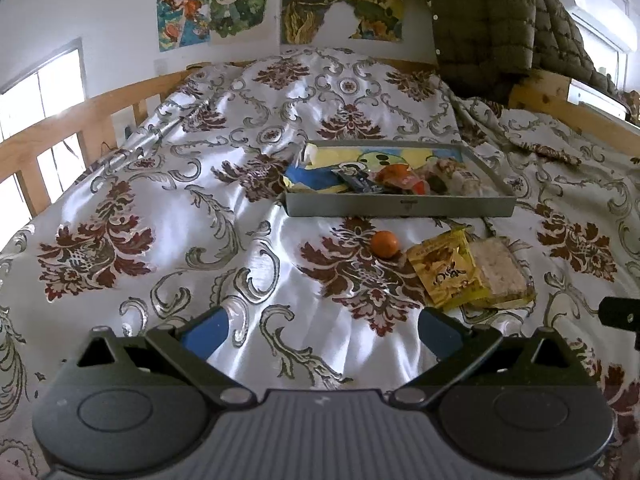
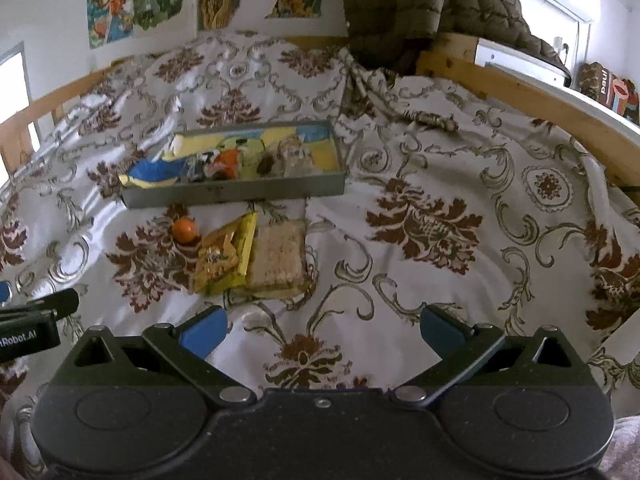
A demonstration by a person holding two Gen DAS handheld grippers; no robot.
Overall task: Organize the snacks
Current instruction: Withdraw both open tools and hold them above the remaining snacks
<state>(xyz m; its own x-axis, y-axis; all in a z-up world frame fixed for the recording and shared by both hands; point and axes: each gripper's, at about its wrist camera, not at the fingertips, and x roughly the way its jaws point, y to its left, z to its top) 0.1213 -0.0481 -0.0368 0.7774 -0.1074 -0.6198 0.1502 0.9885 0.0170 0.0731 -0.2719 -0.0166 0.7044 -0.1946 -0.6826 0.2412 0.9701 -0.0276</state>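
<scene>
A grey metal tray (image 1: 400,206) (image 2: 236,194) holding several snacks rests on the patterned bedspread. In front of it lie a small orange ball-shaped snack (image 1: 385,244) (image 2: 184,229), a yellow snack packet (image 1: 446,270) (image 2: 226,258) and a clear pack of pale rice cakes (image 1: 502,270) (image 2: 278,258). My left gripper (image 1: 322,334) hovers open over bare bedspread, below and left of the loose snacks. My right gripper (image 2: 324,334) is open too, with the loose snacks ahead to its left. Nothing sits between either pair of blue pads.
The bedspread (image 1: 160,220) covers a bed with wooden rails (image 1: 60,128) (image 2: 540,100). An olive quilted jacket (image 1: 488,20) hangs over the far rail. Posters (image 1: 212,4) are on the wall. The left gripper's body (image 2: 28,320) shows at the right wrist view's left edge.
</scene>
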